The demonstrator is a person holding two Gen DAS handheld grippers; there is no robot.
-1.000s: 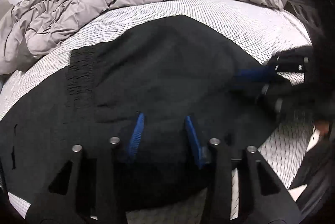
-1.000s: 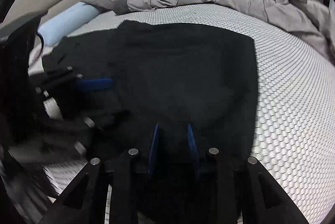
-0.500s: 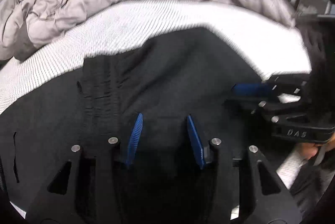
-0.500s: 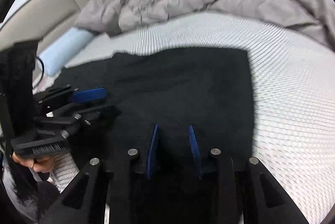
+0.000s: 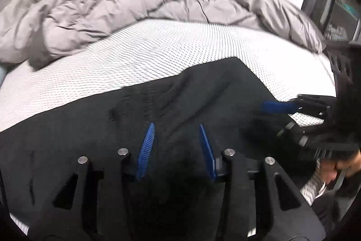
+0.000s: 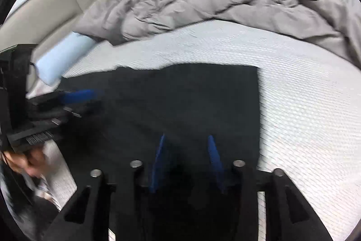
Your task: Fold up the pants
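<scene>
Dotted white mattress; flat black pants

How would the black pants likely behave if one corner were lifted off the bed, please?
The black pants would probably droop limply, since they already wrinkle near the gathered waistband. They look light and thin, lying flat, and the textured mattress cover may resist sliding.

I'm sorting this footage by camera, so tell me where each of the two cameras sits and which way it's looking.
Left wrist: sits on the left gripper, looking down and forward over the black pants on the white mattress; the right gripper and a hand show at right.
Right wrist: sits on the right gripper, jaws opening, facing the same way; the left gripper and a hand show at left.
Shared: pants, mattress, the grey duvet behind, and each other's gripper.
</scene>
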